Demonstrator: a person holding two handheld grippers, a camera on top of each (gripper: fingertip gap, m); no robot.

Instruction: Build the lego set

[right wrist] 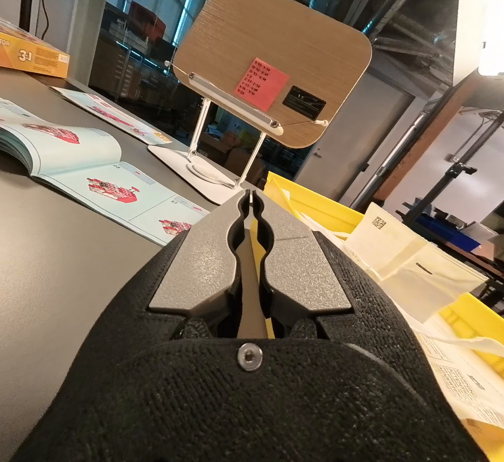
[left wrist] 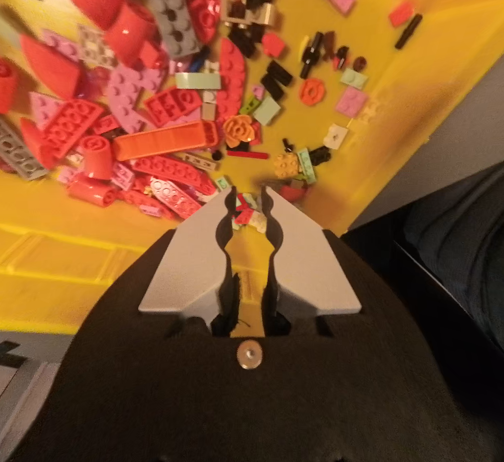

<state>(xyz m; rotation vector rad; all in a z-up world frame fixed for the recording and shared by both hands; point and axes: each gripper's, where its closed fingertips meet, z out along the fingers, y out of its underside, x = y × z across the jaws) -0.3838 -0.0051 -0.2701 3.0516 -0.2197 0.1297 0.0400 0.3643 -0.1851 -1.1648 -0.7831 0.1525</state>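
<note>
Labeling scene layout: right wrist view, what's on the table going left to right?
Yellow box → open instruction booklet → wooden book stand → yellow bin → paper bags.

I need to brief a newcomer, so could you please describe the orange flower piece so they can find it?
Look in the yellow bin of loose bricks. Right of the long orange piece lies the orange rose, the only petal-shaped piece.

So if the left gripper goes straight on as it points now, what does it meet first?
Probably the small red plate in the little brick cluster on the yellow tray floor, between the left gripper fingertips; depth is unclear.
</note>
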